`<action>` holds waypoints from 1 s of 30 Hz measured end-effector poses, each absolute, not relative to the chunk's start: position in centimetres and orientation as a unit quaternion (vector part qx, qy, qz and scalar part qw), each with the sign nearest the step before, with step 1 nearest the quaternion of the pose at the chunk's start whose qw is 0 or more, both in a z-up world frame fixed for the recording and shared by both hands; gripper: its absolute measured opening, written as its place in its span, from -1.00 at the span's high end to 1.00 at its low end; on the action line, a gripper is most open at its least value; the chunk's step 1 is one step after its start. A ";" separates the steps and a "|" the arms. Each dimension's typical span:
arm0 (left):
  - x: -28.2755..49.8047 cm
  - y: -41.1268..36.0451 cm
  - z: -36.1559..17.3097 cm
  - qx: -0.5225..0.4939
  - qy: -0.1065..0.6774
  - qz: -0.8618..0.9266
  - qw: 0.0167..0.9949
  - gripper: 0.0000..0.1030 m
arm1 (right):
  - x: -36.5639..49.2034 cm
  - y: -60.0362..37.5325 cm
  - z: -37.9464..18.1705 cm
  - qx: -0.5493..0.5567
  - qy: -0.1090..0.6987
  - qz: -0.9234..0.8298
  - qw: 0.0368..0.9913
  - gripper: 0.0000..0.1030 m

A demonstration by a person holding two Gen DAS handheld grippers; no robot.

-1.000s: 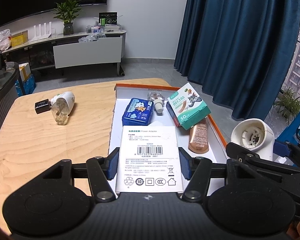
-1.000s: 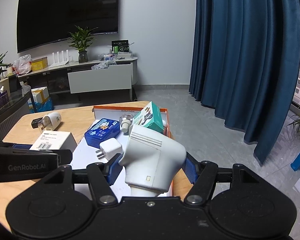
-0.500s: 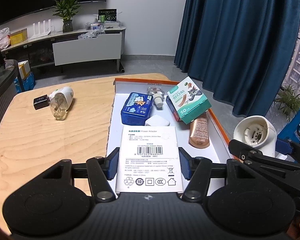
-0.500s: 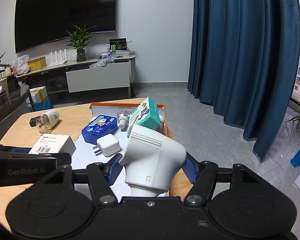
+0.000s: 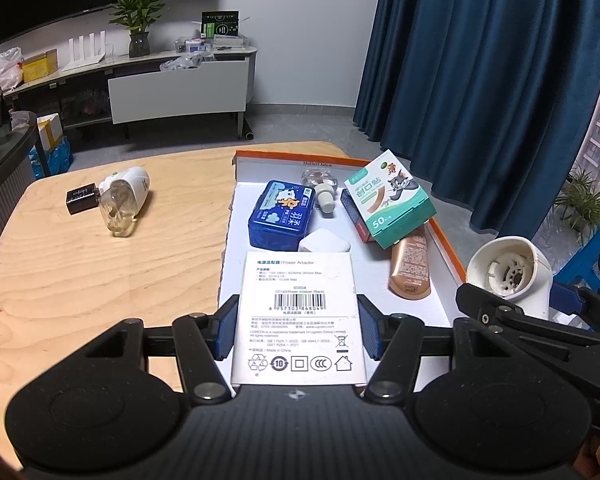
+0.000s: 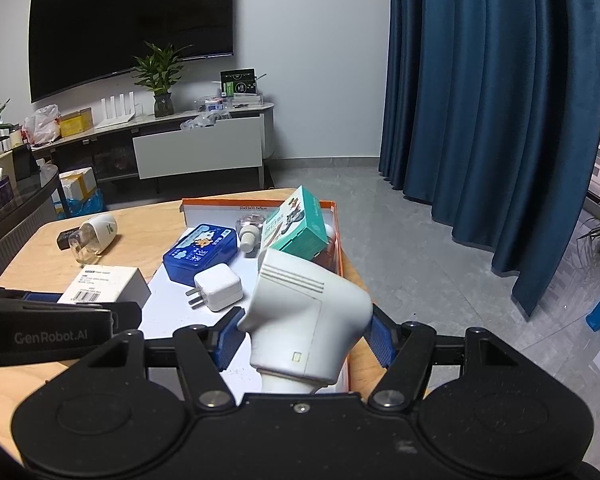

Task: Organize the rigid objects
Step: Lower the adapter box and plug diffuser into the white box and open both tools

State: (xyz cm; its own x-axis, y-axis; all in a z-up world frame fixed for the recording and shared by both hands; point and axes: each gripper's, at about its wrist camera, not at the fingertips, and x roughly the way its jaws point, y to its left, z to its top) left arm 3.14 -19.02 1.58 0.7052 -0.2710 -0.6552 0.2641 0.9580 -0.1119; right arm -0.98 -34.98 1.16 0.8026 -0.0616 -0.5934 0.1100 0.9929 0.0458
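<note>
The left gripper [image 5: 298, 326] pinches a white adapter box [image 5: 300, 312] by its long sides, held over the near end of the tray [image 5: 446, 240]. Stiff light card, it may dent under hard pressure, so the flat side grip suits it. The right gripper [image 6: 306, 338] clamps a white plastic device [image 6: 306, 316] across its body, just beside the tray's right edge; smooth, rigid, likely slippery.
</note>
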 end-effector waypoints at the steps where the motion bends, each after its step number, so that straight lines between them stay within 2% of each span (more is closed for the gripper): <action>1: 3.2 -19.0 1.5 -0.005 0.356 -0.145 0.923 -0.16 | -0.9 -34.9 1.1 0.039 0.312 -0.045 0.948 -0.50; 30: 5.5 -19.2 0.4 -0.008 0.375 -0.151 0.915 -0.16 | 2.1 -35.3 -0.5 0.032 0.342 -0.036 0.939 -0.50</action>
